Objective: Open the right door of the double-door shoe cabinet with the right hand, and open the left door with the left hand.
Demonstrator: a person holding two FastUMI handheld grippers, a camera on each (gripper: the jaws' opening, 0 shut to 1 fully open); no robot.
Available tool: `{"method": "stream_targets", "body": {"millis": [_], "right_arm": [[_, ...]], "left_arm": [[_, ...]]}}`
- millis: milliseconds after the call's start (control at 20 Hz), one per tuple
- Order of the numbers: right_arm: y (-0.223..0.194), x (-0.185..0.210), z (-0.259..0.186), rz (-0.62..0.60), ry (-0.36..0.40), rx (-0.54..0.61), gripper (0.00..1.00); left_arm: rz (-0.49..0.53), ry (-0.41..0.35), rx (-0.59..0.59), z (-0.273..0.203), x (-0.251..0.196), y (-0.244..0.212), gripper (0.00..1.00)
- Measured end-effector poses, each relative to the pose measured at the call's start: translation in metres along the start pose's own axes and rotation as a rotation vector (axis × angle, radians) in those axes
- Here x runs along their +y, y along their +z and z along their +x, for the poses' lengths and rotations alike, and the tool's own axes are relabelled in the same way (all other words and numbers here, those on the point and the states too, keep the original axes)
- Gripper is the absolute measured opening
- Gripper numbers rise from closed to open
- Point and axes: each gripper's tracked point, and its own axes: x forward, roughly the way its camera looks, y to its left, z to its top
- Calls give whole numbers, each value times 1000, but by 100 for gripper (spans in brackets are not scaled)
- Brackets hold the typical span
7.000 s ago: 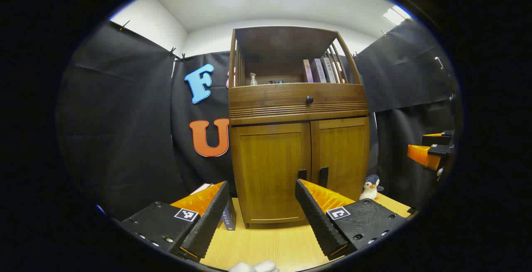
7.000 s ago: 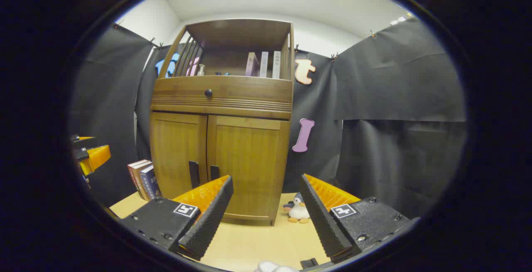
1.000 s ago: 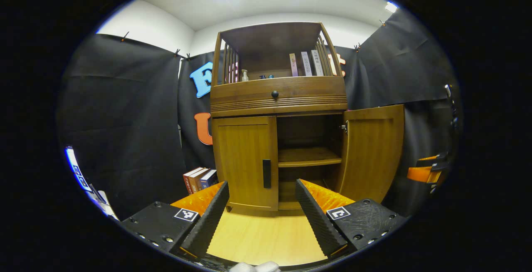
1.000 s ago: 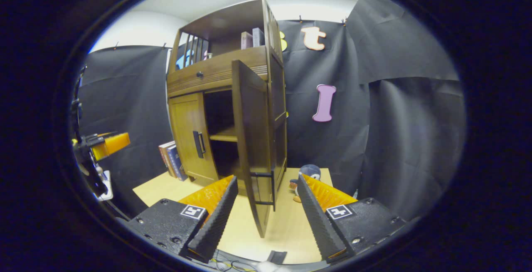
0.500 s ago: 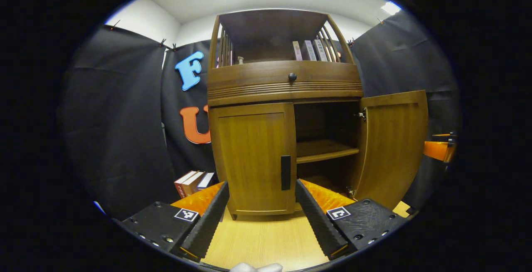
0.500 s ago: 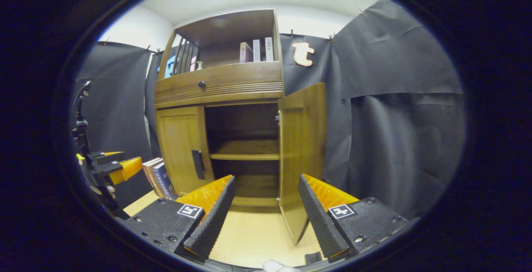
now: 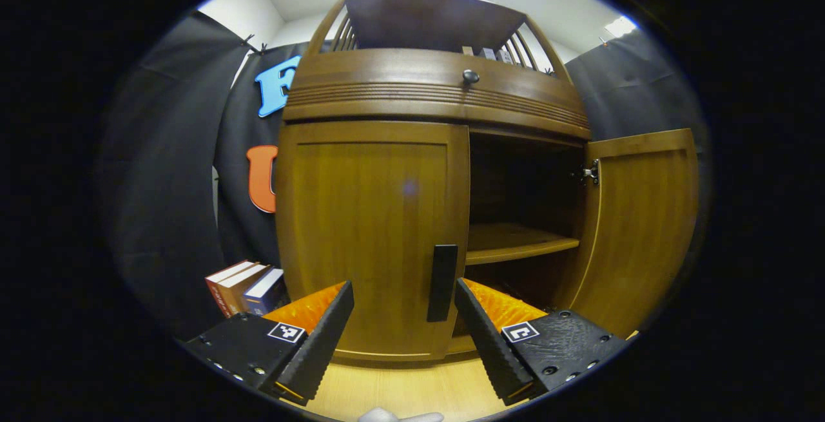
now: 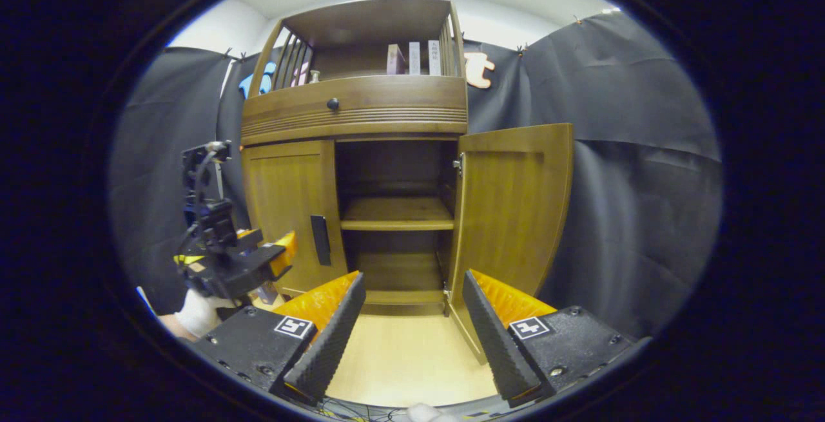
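Left gripper [image 7: 403,335] spread wide before the closed left door's handle [image 7: 442,283], right gripper [image 8: 412,332] spread empty, right door [image 8: 509,216] swung open.

A pale, light-wood tabletop [image 8: 406,357] runs across the bottom centre of both views. Standing directly on it, filling the middle of the frame, is a tall brown wooden shoe cabinet [image 7: 374,229]. At lower left of the left gripper view, a short row of upright books with red, brown and blue covers [image 7: 248,288] stands just beside the cabinet's left side.
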Motion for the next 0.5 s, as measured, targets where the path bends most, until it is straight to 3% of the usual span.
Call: {"method": "stream_targets", "body": {"millis": [350, 400, 500], "right_arm": [[3, -22, 8, -40, -94, 31, 98], [1, -27, 8, -41, -108, 37, 96], [0, -34, 8, -29, -124, 47, 98]], "left_arm": [[-11, -45, 25, 83, -36, -23, 95], [-10, -48, 28, 89, -39, -25, 93], [-15, -65, 36, 100, -44, -28, 79]]}}
